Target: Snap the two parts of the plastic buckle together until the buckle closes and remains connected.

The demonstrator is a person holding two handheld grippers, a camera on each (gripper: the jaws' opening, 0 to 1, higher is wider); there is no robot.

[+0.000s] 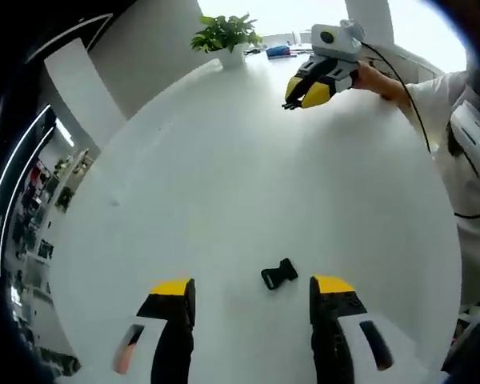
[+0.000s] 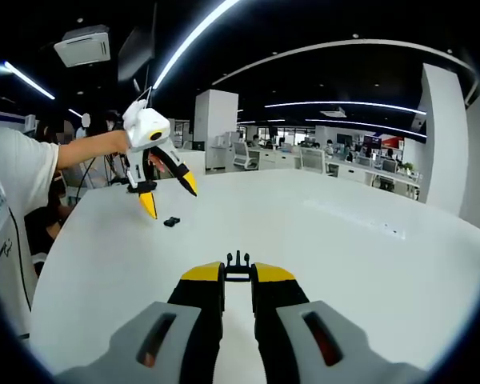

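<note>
White round table [image 1: 224, 176] in an office: right gripper [image 2: 238, 276] pinches the pronged half [image 2: 238, 260]; left gripper [image 1: 252, 292], jaws wide, hovers above the socket half [image 1: 279, 274]. Next: grasp it.

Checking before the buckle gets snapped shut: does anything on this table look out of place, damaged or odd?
Nothing stands out. One black plastic buckle half lies flat on the white round table before the open left gripper; the right gripper pinches the other pronged black half. No damage is visible.

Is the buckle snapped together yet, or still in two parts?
Still in two parts. One buckle half lies on the white table between the open left gripper; the right gripper pinches the pronged half.
</note>
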